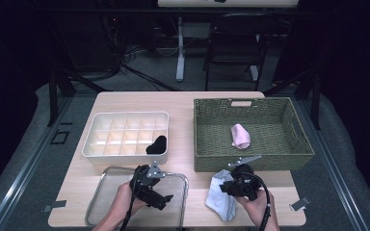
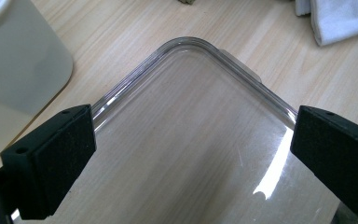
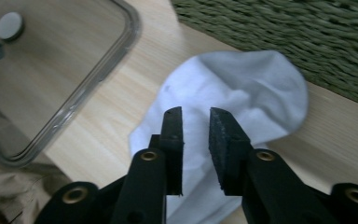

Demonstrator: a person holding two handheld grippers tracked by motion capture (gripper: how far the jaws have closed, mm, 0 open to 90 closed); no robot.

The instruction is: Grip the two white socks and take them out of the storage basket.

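The left gripper hovers over the clear tray at the table's front left, jaws spread wide and holding nothing. Behind it sits the divided box, a black sock filling 1 front compartment. To the right, the white sock lies flat on the wood, just in front of the woven basket (a pink sock lies inside it). The right gripper stands over the white sock, jaws narrowed to a slim gap, with fabric beneath them but not clearly pinched. The likely risk: closing this high could catch only 1 thin layer, so the sock slips free when lifted.
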